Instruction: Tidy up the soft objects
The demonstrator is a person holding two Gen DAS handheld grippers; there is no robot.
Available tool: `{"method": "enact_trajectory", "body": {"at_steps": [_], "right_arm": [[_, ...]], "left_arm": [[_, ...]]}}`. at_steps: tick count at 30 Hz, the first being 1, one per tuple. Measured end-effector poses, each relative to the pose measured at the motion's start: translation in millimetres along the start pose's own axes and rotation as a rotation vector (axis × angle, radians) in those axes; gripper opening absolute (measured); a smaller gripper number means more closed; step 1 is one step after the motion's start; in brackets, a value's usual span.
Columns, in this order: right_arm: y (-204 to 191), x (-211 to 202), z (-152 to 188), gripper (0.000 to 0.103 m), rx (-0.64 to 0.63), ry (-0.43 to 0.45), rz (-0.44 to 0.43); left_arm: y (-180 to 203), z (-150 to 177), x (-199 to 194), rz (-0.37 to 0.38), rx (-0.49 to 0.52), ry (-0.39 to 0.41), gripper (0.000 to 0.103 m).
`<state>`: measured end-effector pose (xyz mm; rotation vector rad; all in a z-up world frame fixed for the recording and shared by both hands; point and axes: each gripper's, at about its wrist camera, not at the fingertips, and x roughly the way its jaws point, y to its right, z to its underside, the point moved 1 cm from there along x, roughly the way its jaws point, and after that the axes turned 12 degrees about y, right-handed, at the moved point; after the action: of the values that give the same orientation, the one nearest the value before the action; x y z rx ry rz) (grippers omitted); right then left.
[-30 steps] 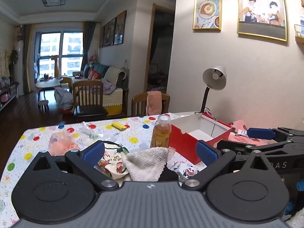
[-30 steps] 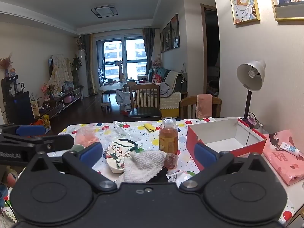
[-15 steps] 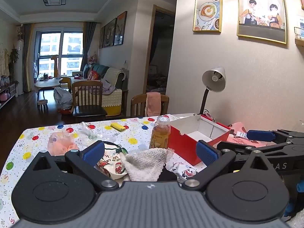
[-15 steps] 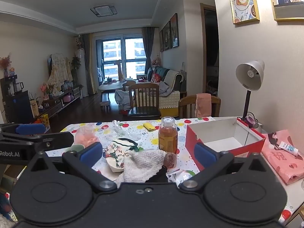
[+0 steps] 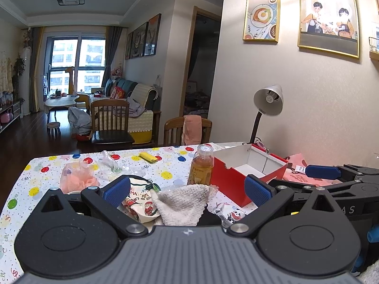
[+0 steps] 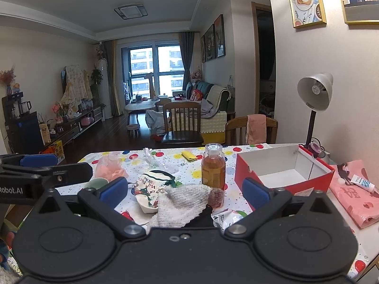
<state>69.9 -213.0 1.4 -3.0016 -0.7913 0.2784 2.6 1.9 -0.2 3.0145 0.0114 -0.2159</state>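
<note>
A white knitted cloth point(image 5: 183, 203) point(image 6: 183, 204) lies on the dotted table in front of both grippers, over something black. Beside it sits a Christmas-print fabric piece point(image 5: 139, 204) point(image 6: 151, 187) on a white dish. A pink mesh item point(image 5: 75, 177) point(image 6: 110, 169) lies at the left. An open red box point(image 5: 236, 177) point(image 6: 284, 172) with a white inside stands at the right. My left gripper point(image 5: 187, 190) is open, above the near table edge, holding nothing. My right gripper point(image 6: 184, 190) is open too, with nothing between its fingers.
An orange drink bottle point(image 5: 202, 166) point(image 6: 213, 165) stands behind the cloth. A yellow item point(image 6: 189, 155), clear wrappers and snack packets point(image 6: 227, 216) lie around. A pink bag point(image 6: 353, 201) with a tube rests at the right. A desk lamp point(image 6: 315, 94) stands by the wall; chairs beyond the table.
Both views have tilted slightly upward and drawn back a little; the table items sit a bit lower in frame. Nothing on the table has moved, and both grippers stay open.
</note>
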Motion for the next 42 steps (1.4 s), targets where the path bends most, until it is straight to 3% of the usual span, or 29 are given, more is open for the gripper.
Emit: {"method": "enact_trajectory", "body": {"at_steps": [42], "right_arm": [[-5.0, 0.4, 1.3, 0.103, -0.001, -0.001, -0.008]], "left_arm": [[2.5, -0.1, -4.4, -0.006, 0.001, 0.035, 0.103]]}}
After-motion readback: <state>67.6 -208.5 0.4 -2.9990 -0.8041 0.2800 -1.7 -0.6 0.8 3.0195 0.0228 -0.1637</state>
